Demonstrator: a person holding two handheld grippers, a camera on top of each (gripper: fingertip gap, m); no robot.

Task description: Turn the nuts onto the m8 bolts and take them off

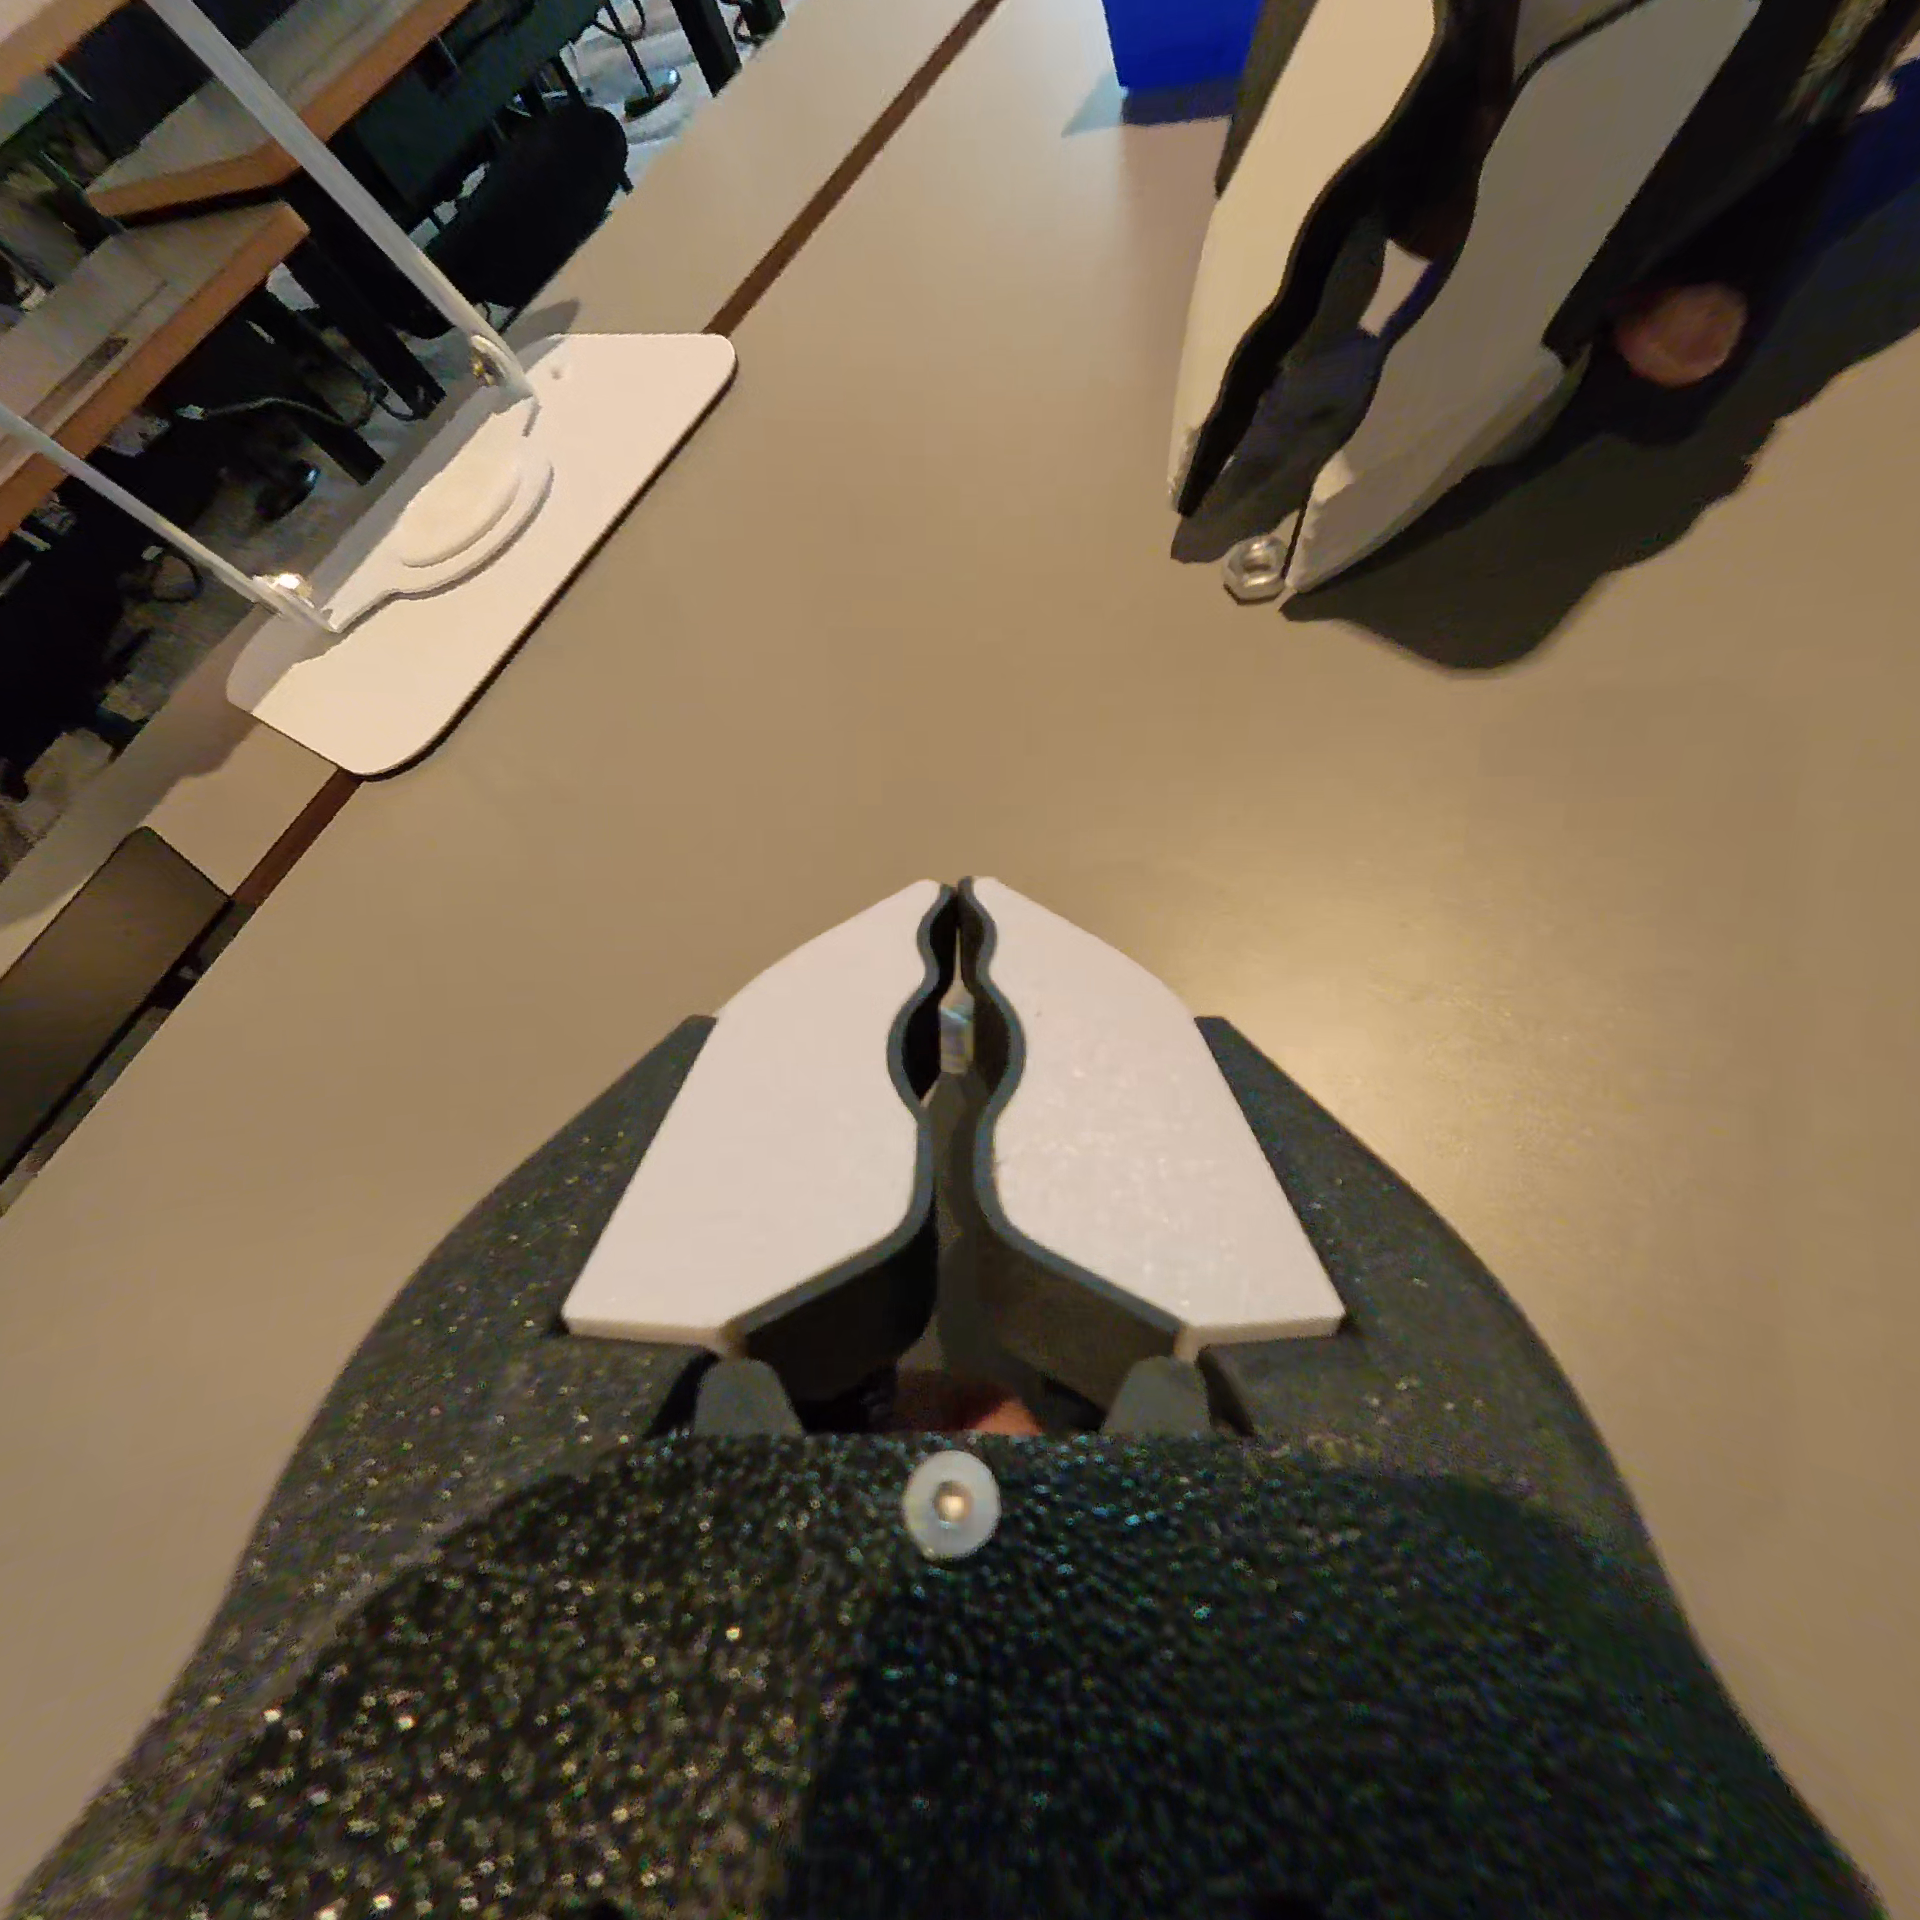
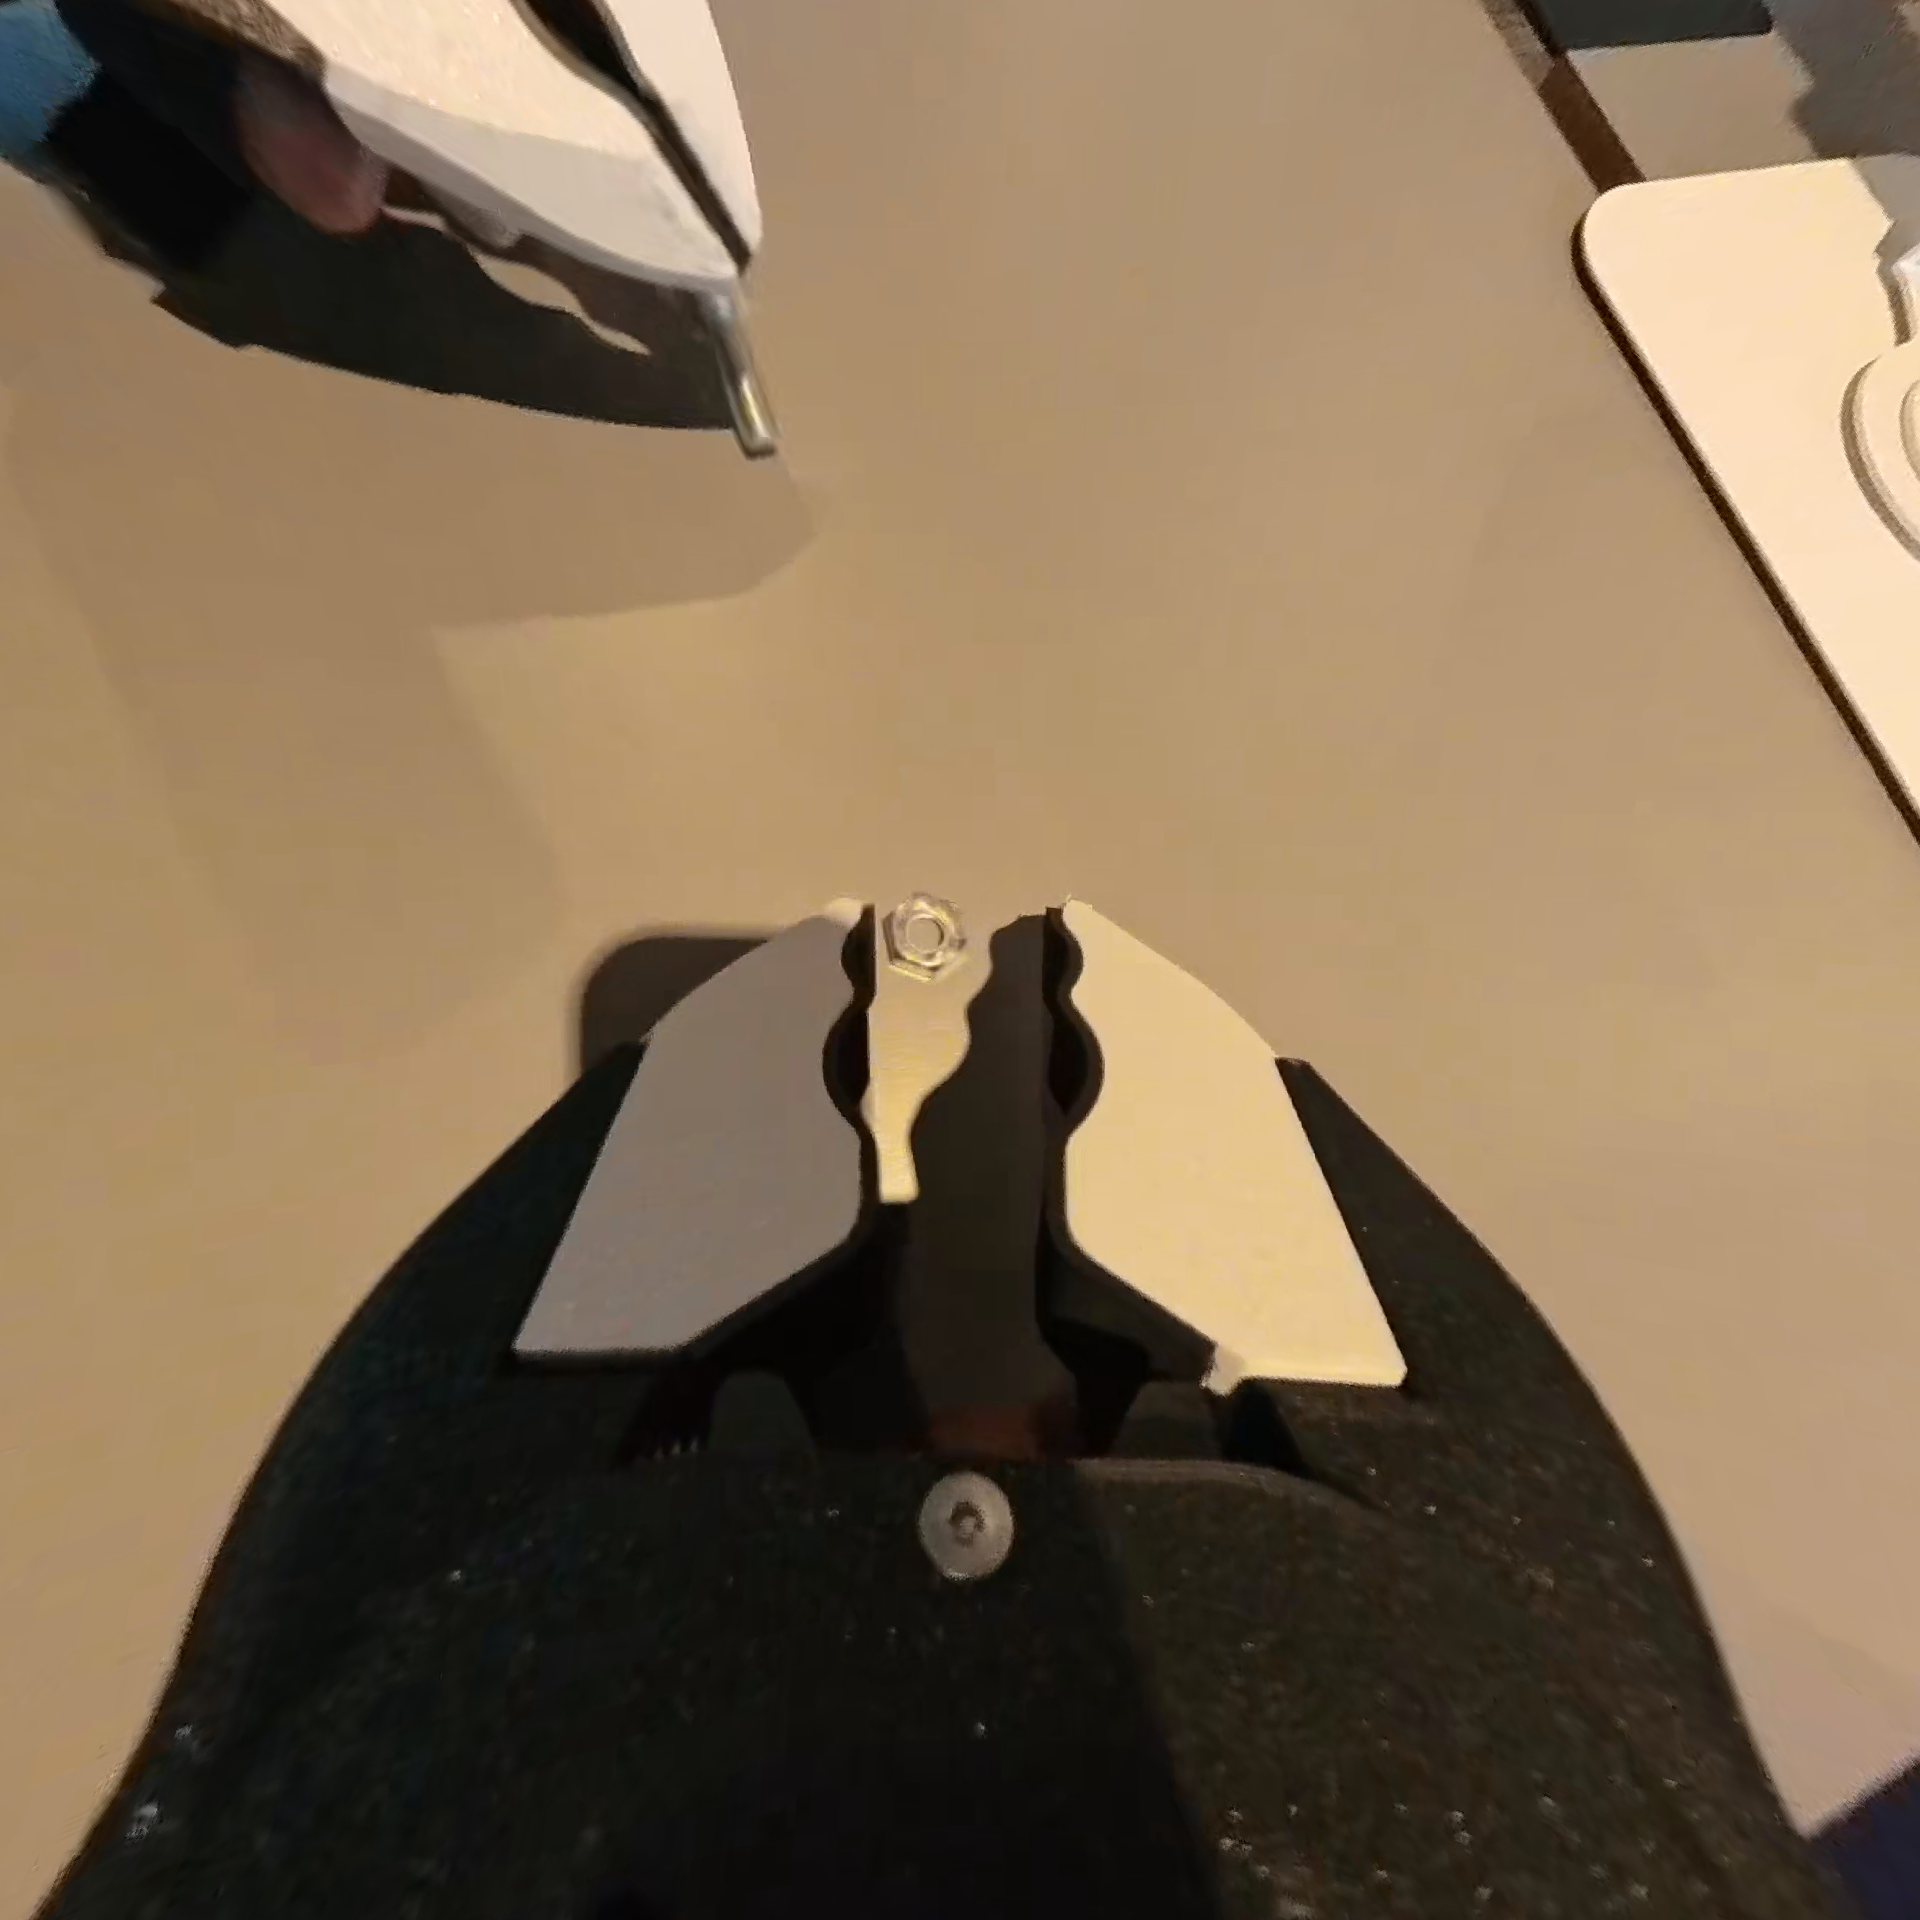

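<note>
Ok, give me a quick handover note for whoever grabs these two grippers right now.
Left gripper: shut on the bolt, whose shank sticks out past the fingertips, held above the table.
Right gripper: open, fingertips down either side of the nut, not yet closed.
The nut lies flat on the table, hole up.
Done: bolt picked up.
Left: grip the nut, thread it on, then unscrew it.

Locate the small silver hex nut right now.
The small silver hex nut lies flat on the beige table, between the open right gripper's fingertips, in the right wrist view.
</note>
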